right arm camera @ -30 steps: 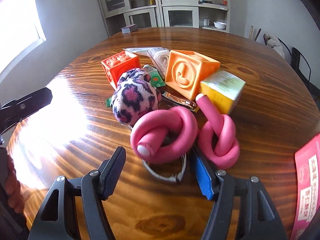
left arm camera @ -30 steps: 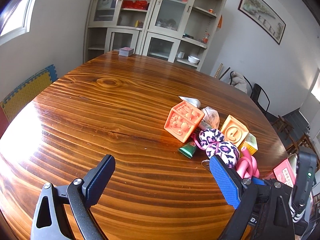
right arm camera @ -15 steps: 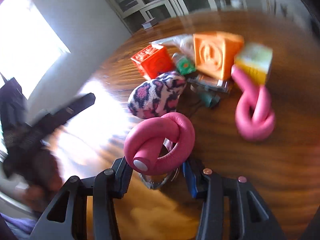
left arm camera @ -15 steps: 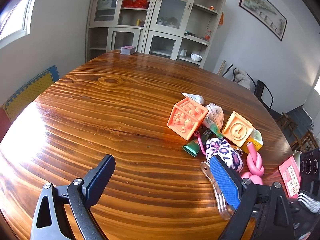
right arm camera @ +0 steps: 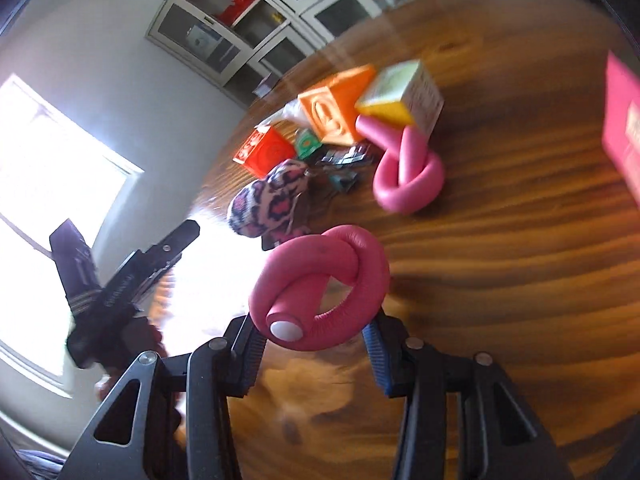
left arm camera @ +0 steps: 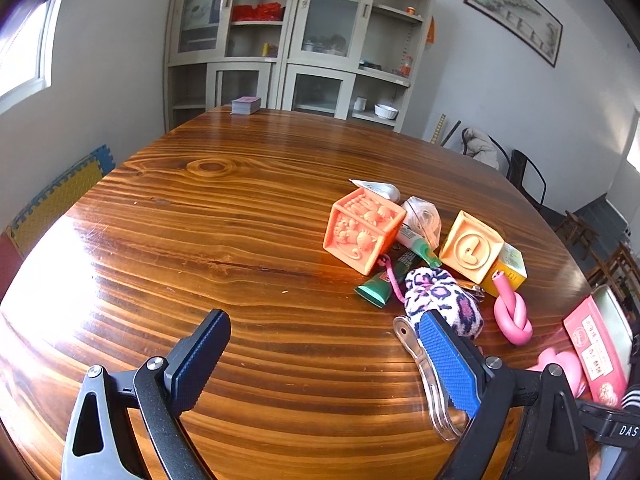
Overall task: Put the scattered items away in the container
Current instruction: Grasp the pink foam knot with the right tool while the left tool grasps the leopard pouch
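- Right tool [right arm camera: 314,344]: I have its pads pressed on either side of a knotted pink foam roller [right arm camera: 320,292], which sits lifted off the counter [right arm camera: 520,260].
- Left tool [left arm camera: 320,364]: jaws wide apart, nothing between them, poised over bare wood at the near edge.
- Just beside my left tool's blue pad: a clear plastic piece [left arm camera: 424,372] lying flat, partly hidden behind that pad.
- Next out: a leopard-print plush [left arm camera: 444,300], touching the heap behind it.
- Second pink knotted roller [left arm camera: 512,312], loose on the counter, its open end leaning on a small yellow-green carton [left arm camera: 512,268].
- Heap, closely packed: orange embossed cube [left arm camera: 362,234], pale orange cube [left arm camera: 470,246], green tube [left arm camera: 380,288], white tube [left arm camera: 376,188], crumpled clear wrapper [left arm camera: 422,216].
- Far right edge: a red box [left arm camera: 596,360] lying against a grey rim; I cannot tell whether that is the container.
- Far side of counter: a stack of cards [left arm camera: 245,105], well apart from everything.
- Beyond: glass-door cabinet [left arm camera: 296,36], framed picture [left arm camera: 514,12].
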